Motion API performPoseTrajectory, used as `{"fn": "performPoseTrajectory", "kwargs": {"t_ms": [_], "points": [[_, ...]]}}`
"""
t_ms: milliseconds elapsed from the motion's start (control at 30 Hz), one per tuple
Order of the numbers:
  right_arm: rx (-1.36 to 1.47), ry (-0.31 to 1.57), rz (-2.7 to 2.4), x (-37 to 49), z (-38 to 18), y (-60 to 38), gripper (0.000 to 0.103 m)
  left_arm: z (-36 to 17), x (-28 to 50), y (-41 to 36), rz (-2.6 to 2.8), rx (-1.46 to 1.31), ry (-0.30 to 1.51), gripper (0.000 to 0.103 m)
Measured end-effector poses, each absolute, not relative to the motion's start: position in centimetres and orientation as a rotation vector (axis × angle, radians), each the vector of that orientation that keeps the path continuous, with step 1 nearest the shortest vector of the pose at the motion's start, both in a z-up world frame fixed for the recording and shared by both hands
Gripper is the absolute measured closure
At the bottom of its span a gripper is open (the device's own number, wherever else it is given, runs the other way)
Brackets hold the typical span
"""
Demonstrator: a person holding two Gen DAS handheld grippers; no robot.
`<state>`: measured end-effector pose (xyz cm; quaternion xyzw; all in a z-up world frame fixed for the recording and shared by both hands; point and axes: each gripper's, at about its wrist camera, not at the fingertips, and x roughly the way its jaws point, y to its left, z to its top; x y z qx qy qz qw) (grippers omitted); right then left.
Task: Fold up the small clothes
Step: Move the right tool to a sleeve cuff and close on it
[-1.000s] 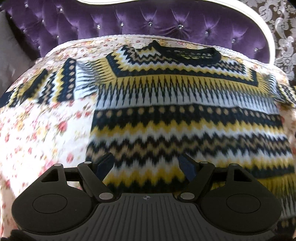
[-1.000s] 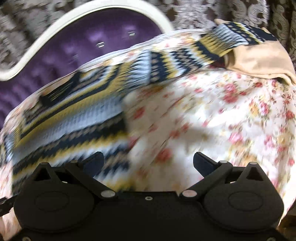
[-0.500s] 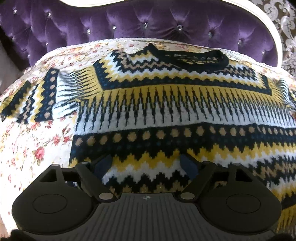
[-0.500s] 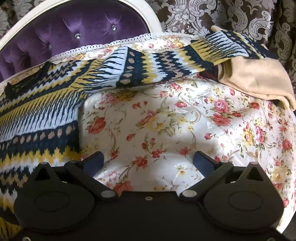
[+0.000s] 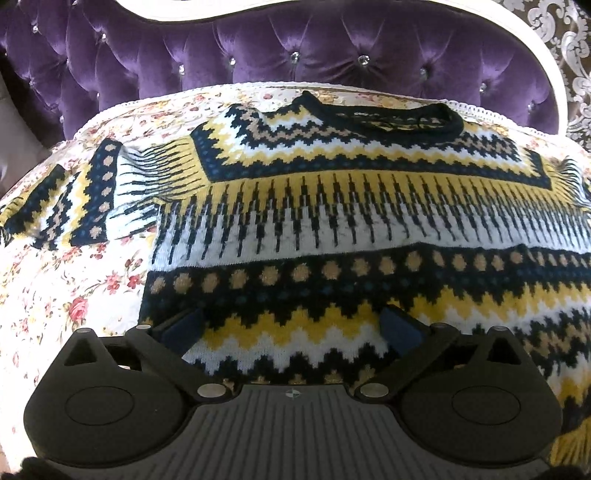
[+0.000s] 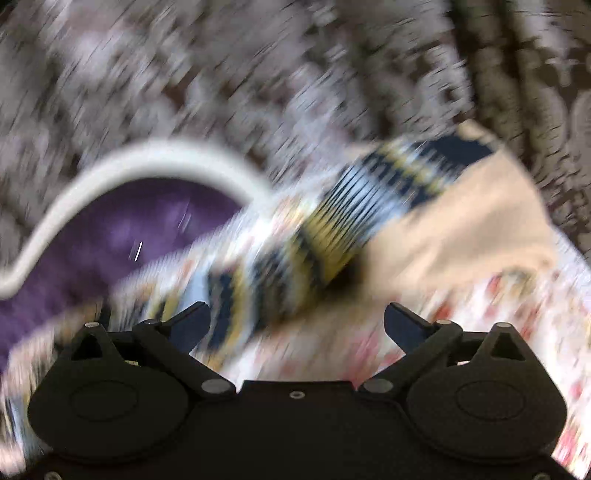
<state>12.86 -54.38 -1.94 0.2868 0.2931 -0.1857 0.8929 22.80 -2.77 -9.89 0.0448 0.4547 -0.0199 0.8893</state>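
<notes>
A patterned knit sweater [image 5: 332,229] lies spread flat, front up, on a floral bedspread [image 5: 55,295] before a purple tufted headboard [image 5: 295,48].

The left gripper [image 5: 291,328] hangs over the sweater's lower body, jaws opening with nothing pinched. The right gripper [image 6: 295,325], blurred, stands open near the right sleeve [image 6: 332,236], which overlaps a tan cloth [image 6: 461,229]. To fold well, pinch that sleeve by its cuff and lay it straight across the chest.

purple tufted headboard [image 5: 295,48] with crystal studs and a cream frame [image 6: 166,155] – damask wallpaper [image 5: 569,33] behind – floral bedspread [image 5: 55,288] covering the bed in daylight.
</notes>
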Motion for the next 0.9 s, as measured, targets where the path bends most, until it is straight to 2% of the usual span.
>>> {"fn": "performPoseTrajectory", "kwargs": {"t_ms": [133,333,400,467,500,533,567,600,633,733,900], "points": [[0.669,0.570,-0.445,14.3,-2.1,-58.8,0.012,-9.9,23.0,-2.8,-0.044,0.096,0.954,0.000],[0.756,0.596,-0.528,16.6,-4.1,-62.7,0.014,-10.0,22.8,-2.8,-0.047,0.094,0.943,0.000],[0.772,0.606,-0.552,17.3,-4.9,-63.4,0.021,-10.1,22.7,-2.7,-0.049,0.089,0.936,0.000],[0.807,0.583,-0.525,17.3,-5.3,-63.8,0.035,-10.0,22.6,-2.6,-0.056,0.081,0.925,0.000],[0.816,0.574,-0.521,17.7,-5.5,-64.0,0.038,-10.0,22.6,-2.5,-0.062,0.077,0.920,0.003],[0.813,0.576,-0.527,18.0,-5.5,-64.1,0.047,-9.8,22.5,-2.3,-0.072,0.069,0.912,0.008],[0.805,0.581,-0.530,18.3,-5.6,-64.2,0.064,-9.5,22.3,-2.2,-0.084,0.061,0.898,0.016],[0.798,0.586,-0.529,18.6,-5.6,-64.3,0.072,-9.2,22.2,-1.9,-0.095,0.057,0.882,0.027],[0.794,0.584,-0.530,18.7,-5.4,-64.2,0.078,-8.9,22.1,-1.8,-0.104,0.055,0.872,0.030],[0.718,0.557,-0.530,18.8,-3.6,-62.8,0.082,-7.7,22.5,-0.6,-0.097,0.034,0.835,0.032],[0.562,0.537,-0.437,19.5,0.6,-58.6,0.082,-6.1,24.1,1.4,-0.077,0.050,0.797,0.032]]}}
